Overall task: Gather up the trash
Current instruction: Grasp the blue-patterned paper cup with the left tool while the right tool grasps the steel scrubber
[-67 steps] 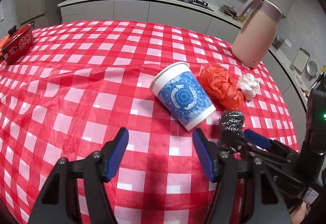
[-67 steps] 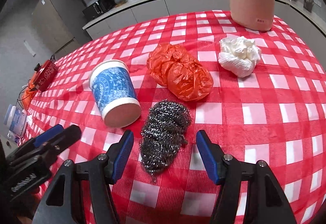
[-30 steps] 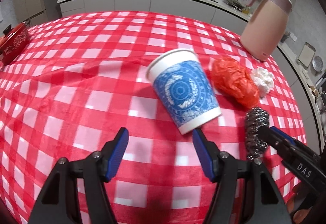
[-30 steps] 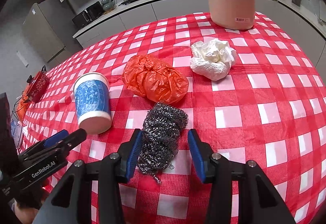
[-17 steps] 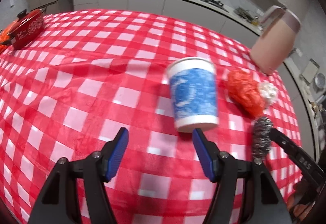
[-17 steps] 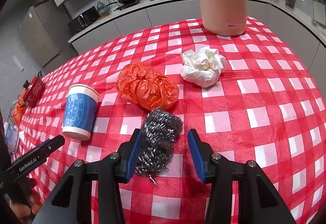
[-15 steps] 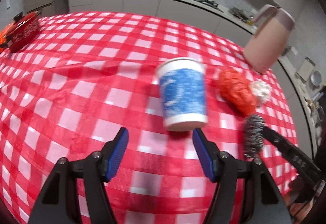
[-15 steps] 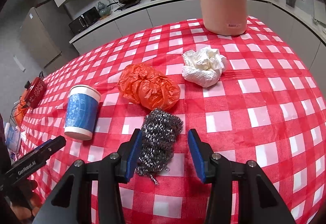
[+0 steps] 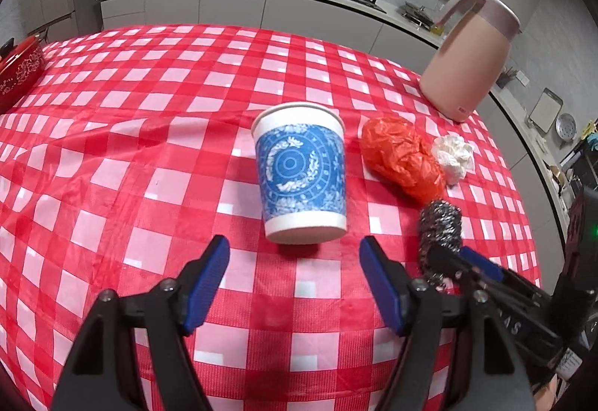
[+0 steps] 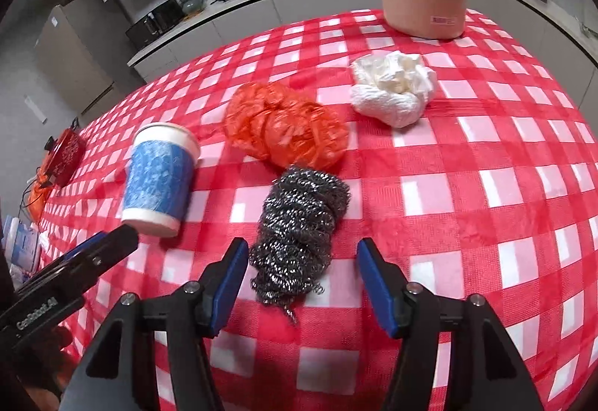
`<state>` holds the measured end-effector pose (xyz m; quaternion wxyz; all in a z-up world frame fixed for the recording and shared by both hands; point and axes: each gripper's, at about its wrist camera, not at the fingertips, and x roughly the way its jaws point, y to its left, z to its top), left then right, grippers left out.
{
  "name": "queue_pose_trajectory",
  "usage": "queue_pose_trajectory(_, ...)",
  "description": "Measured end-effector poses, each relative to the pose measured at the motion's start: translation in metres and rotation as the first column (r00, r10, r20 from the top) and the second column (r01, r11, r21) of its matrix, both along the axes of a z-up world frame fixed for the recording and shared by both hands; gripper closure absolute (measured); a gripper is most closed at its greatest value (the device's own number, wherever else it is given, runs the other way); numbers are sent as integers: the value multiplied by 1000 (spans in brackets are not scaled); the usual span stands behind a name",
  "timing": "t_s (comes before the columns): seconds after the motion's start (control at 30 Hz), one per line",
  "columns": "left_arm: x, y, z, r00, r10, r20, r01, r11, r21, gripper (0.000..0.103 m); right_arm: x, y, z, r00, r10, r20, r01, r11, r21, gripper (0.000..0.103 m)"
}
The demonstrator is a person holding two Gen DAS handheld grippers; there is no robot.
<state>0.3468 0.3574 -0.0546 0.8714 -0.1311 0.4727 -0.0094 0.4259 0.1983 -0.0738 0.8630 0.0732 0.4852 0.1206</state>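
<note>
Trash is sitting in a loose cluster on the worktop [image 9: 112, 134] with its red-and-white checked cloth — a blue-patterned paper cup [image 9: 301, 172] standing upright, a crumpled orange plastic bag [image 9: 401, 158] just to its right, a white wad of tissue [image 9: 454, 155] beyond that, and a steel wool scrubber [image 10: 299, 228] nearest the person. The left gripper [image 9: 295, 284] is hanging just in front of the cup's base, its jaws opening, nothing between the blue pads, cup not touched. The right gripper [image 10: 302, 284] is sitting down over the near end of the scrubber and its jaws are opening too — the wire ball is lying between the pads, with a clear gap on the right side and the left pad looking just shy of it. A pink thermos jug [image 9: 469, 61] is standing at the far right edge, and a red pot [image 9: 17, 74] is peeking in at far left.
</note>
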Motion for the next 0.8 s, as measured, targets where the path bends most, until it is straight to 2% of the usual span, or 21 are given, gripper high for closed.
queue_pose_trajectory(0.07, 1, -1, 0, 1000, -5, 3, 5, 1000, -8, 30, 2, -5, 4, 999, -19, 29, 20, 1000, -20, 50)
queue_pose_trajectory(0.3, 16, -8, -2, 1000, -12, 2, 12, 1000, -8, 30, 12, -29, 14, 995, -79, 64, 81, 996, -28, 50)
queue_pose_trajectory(0.5, 30, -6, -16, 1000, 5, -29, -5, 1000, 8, 30, 18, -32, 10, 997, -73, 29, 73, 997, 3, 49)
queue_pose_trajectory(0.8, 41, 2, -26, 999, 38, -16, -39, 998, -52, 30, 23, -14, 0, 999, -55, 1, 55, 999, -2, 46)
